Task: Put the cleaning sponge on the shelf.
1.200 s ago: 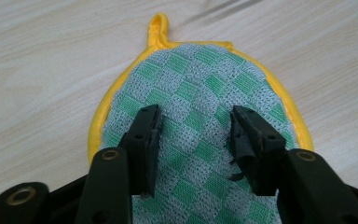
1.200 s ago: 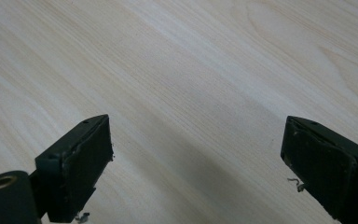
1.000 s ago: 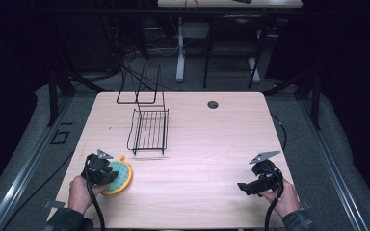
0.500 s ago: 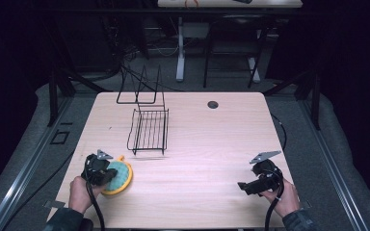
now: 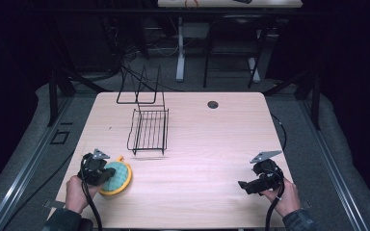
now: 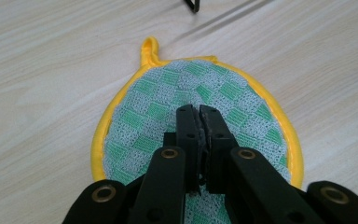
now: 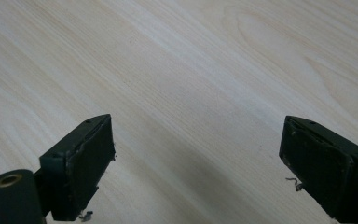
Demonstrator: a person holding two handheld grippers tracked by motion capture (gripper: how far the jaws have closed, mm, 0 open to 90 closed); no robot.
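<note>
A round pot holder (image 5: 118,178), green-and-grey checked with a yellow rim and hanging loop, lies flat at the table's front left. In the left gripper view the pot holder (image 6: 158,107) spreads out under my jaws. My left gripper (image 5: 107,174) points down onto its middle. The jaws of the left gripper (image 6: 198,112) are pressed together, with a small fold of the cloth pinched at their tips. At the front right, my right gripper (image 5: 244,185) is held just above the bare wood. The right gripper (image 7: 196,158) is open wide with nothing between its jaws.
A black wire basket (image 5: 148,130) stands on the wooden table (image 5: 212,139) behind the pot holder, with a taller wire stand (image 5: 137,91) at the back edge. A dark cable hole (image 5: 213,104) sits near the back middle. Chairs and desk legs stand beyond the table.
</note>
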